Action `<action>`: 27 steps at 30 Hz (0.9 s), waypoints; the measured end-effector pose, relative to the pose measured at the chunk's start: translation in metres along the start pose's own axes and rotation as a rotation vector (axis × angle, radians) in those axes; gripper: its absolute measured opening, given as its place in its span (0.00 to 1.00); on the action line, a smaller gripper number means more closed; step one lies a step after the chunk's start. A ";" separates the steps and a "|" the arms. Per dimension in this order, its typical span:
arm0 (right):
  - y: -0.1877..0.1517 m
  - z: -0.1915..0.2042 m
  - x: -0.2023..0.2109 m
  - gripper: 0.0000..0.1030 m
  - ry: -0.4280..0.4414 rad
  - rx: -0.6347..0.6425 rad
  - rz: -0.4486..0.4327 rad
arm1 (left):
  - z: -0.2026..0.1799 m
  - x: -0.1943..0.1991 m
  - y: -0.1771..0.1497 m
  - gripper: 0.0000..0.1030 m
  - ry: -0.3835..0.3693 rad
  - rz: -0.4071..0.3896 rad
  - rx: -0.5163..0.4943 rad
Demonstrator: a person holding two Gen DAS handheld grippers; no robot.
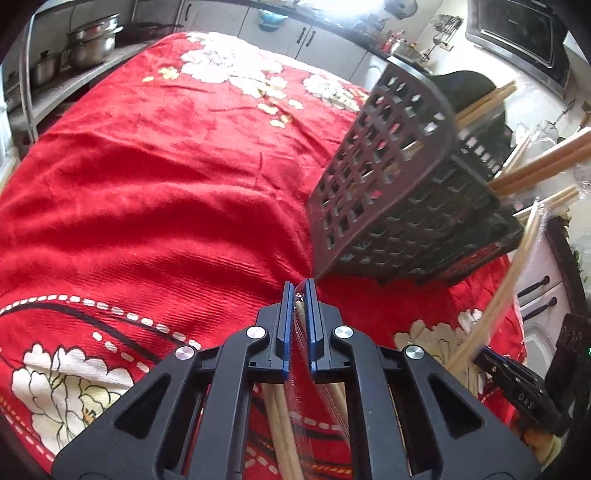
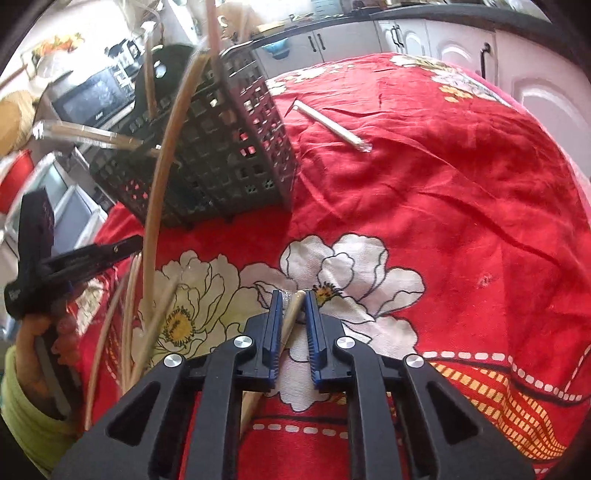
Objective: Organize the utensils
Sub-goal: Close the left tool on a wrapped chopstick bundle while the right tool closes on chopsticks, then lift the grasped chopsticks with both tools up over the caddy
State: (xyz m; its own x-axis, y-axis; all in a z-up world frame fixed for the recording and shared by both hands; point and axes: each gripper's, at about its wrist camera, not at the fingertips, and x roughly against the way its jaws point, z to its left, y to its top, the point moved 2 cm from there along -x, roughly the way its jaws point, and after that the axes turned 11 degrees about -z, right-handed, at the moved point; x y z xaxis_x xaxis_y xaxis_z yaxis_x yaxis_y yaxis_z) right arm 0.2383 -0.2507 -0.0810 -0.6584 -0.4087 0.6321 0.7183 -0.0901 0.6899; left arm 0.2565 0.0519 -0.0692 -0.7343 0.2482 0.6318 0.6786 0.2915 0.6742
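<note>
A dark perforated utensil basket [image 1: 391, 188] stands on the red flowered cloth, with several chopsticks [image 1: 543, 166] sticking out of its top; it also shows in the right wrist view [image 2: 218, 147]. My left gripper [image 1: 300, 288] is shut on a clear-wrapped pack of chopsticks [image 1: 284, 424], just in front of the basket's base. My right gripper [image 2: 293, 297] is shut on a wooden chopstick [image 2: 290, 321] over a white flower. The left gripper [image 2: 74, 258] shows at the left of the right wrist view with long chopsticks [image 2: 162, 177] rising from it.
One wrapped chopstick pack [image 2: 330, 125] lies on the cloth right of the basket. Steel pots [image 1: 92, 40] stand on a shelf at the far left. A microwave [image 1: 517, 33] and white cabinets [image 2: 461, 48] lie beyond the table.
</note>
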 end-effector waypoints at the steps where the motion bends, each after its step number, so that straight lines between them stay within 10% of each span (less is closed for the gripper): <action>1: 0.000 -0.003 0.002 0.11 0.002 -0.014 -0.007 | -0.001 0.002 0.000 0.03 -0.010 -0.004 0.003; 27: 0.034 -0.009 0.074 0.08 0.056 -0.023 -0.222 | -0.084 0.093 0.005 0.02 -0.249 -0.158 -0.094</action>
State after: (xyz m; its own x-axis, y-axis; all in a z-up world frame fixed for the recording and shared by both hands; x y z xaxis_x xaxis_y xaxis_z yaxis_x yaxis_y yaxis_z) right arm 0.2160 -0.2919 -0.0137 -0.7880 -0.4261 0.4445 0.5623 -0.2038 0.8014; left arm 0.1929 -0.0017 0.0250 -0.8048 0.4284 0.4108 0.5454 0.2607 0.7966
